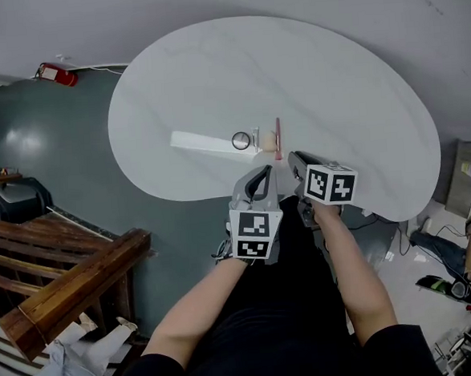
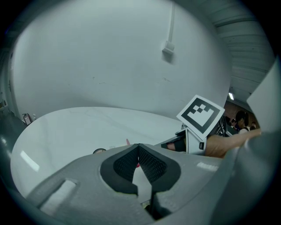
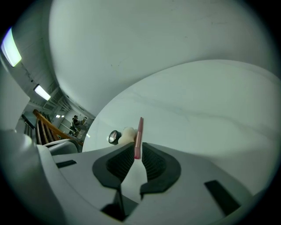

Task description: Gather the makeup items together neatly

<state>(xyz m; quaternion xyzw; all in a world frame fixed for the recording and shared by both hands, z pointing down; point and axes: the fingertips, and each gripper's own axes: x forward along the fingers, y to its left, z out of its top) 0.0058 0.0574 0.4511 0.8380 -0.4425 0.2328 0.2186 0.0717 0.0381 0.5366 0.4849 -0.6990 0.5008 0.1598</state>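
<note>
near the desk's front edge: the items look almost gathered

the pencil (image 1: 278, 137) lies on the desk (image 1: 334, 96) close beside the compact (image 1: 241, 140) and the long white case (image 1: 204, 143), so i judge this to be the last tidying step. the right tongs (image 3: 138, 148) stand a little apart, with the pencil's near end in the gap but, it seems, not pinched. the left tongs (image 2: 138, 147) are closed and hold nothing. the next move calls for a gentle nudge or a clean retreat, because the pencil may roll.
</note>
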